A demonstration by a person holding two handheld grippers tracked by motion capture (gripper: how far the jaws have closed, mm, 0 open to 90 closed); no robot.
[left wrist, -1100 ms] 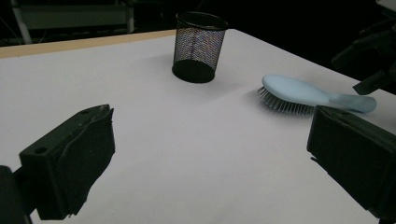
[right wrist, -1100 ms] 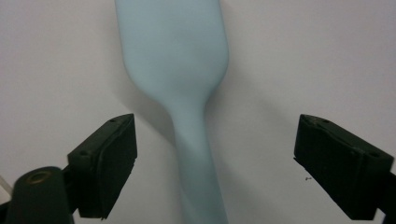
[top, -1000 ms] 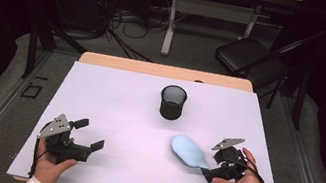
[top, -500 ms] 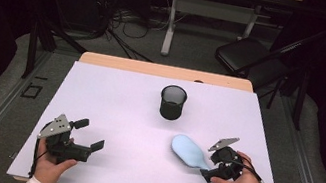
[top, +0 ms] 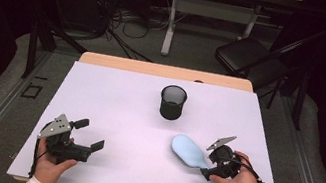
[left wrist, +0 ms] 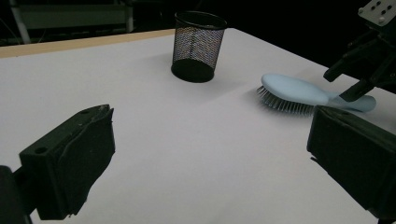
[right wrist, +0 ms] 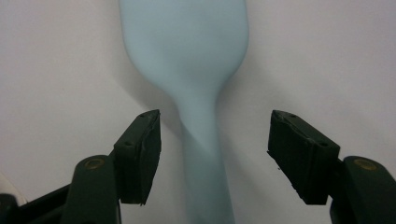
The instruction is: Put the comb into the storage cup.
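Two tools in play, one per hand. Right tool [right wrist: 215, 154] straddles the handle of the light blue hairbrush [right wrist: 187, 56]; its jaws have just been closing, but in the right gripper view both pads stand clear of the handle with a gap on either side, so it is open, nothing gripped. In the high view the right tool [top: 213, 165] sits at the near right of the worktop [top: 114, 98], held in the person's right hand [top: 236, 180], pointing left along the brush handle. The left gripper view shows it too, right tool [left wrist: 362, 70] hovering over the handle end.

Hairbrush [top: 188, 151] lies flat on the worktop, near right, head toward the centre, handle toward the right hand. In the left gripper view the hairbrush [left wrist: 299, 91] rests bristles down, back up.

Left tool [top: 87, 134] is at the near left, well apart from the brush, in the left hand [top: 52, 163]; jaws wide apart with bare white surface between them, holding nothing.

Black mesh cup [top: 172, 102] stands upright past the brush, around the middle of the worktop, apart from both tools; the mesh cup [left wrist: 198, 45] looks empty from the left gripper view. Floor cables and a dark chair [top: 248, 56] beyond the far edge.
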